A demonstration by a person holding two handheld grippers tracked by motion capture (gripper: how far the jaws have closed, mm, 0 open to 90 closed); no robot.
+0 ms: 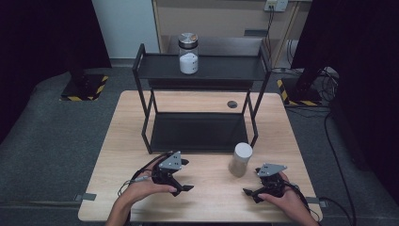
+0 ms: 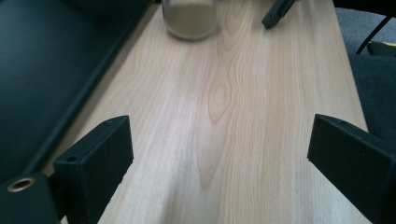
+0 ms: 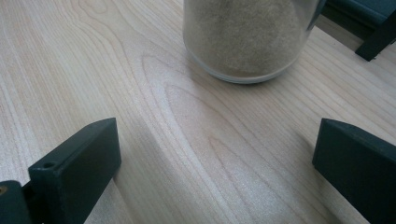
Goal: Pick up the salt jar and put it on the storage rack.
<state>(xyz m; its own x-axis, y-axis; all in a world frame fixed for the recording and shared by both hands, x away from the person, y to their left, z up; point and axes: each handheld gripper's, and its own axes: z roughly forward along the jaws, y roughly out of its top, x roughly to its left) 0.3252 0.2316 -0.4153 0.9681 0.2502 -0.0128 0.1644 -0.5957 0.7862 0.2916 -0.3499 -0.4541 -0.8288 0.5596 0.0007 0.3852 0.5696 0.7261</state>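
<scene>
A glass jar of sand-coloured powder (image 1: 240, 159) with a pale lid stands upright on the wooden table (image 1: 207, 197), just in front of the rack's right leg. It also appears close ahead in the right gripper view (image 3: 247, 37) and farther off in the left gripper view (image 2: 190, 18). My right gripper (image 1: 252, 181) is open just right of the jar, with nothing between its jaws (image 3: 215, 158). My left gripper (image 1: 187, 175) is open left of the jar, over bare wood (image 2: 219, 158). A second jar holding white powder (image 1: 188, 54), with a metal lid, stands on the rack's top shelf.
A black two-tier metal rack (image 1: 200, 70) stands mid-table; its lower tray (image 2: 46, 70) lies along my left gripper's left side, and a leg (image 3: 378, 37) shows beyond the jar. A small dark disc (image 1: 232, 104) sits in the tabletop behind the rack. The right gripper's jaw tip (image 2: 278, 11) shows far off.
</scene>
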